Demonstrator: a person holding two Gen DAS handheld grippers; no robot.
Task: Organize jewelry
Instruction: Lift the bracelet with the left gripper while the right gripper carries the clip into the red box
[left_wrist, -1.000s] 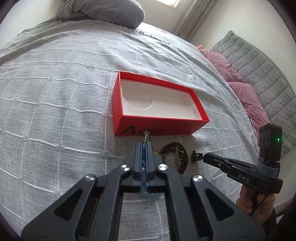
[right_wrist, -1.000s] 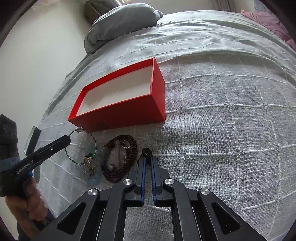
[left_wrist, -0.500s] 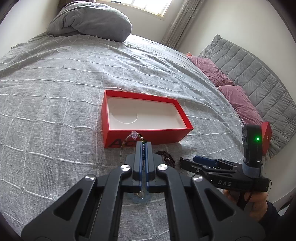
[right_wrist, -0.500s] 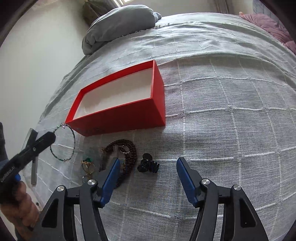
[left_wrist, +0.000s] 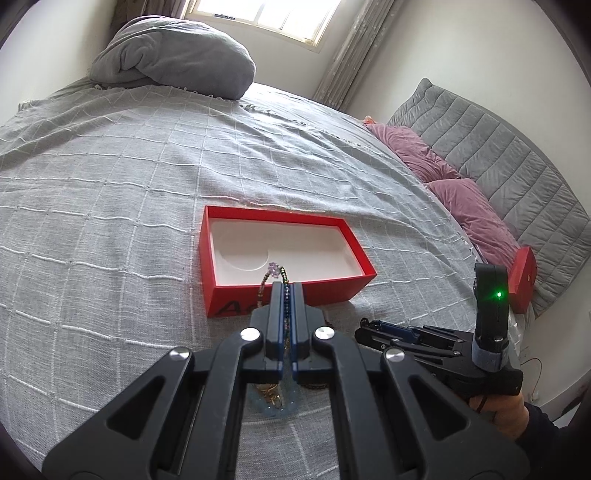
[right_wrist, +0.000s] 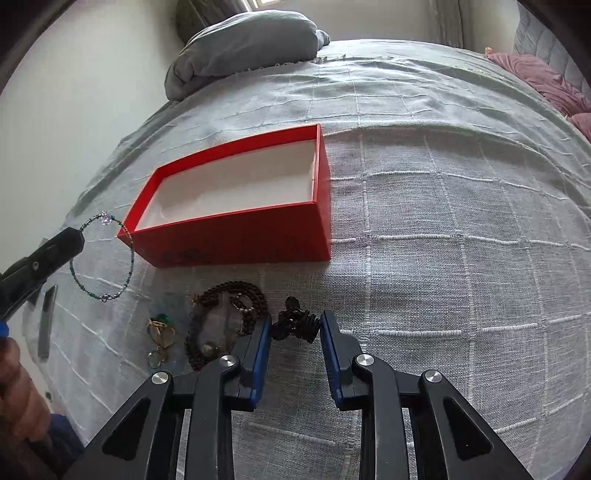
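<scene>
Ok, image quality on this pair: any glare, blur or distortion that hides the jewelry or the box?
Left wrist view: the window is blown out, but the red box and the beaded bracelet in the shut left gripper stay sharp. Right wrist view: soft even light, the black hair clip between the open right gripper fingers is crisp. Both views: strong fisheye bulging of the bedspread, dark corner vignetting.

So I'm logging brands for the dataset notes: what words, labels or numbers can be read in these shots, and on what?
"A", then cut-off letters behind the left gripper: black print on the red box's front wall.
Dark print on that wall in the right wrist view: too blurred to read.
White mark on the small red box by the headboard: too small to read.
Nothing else legible.
</scene>
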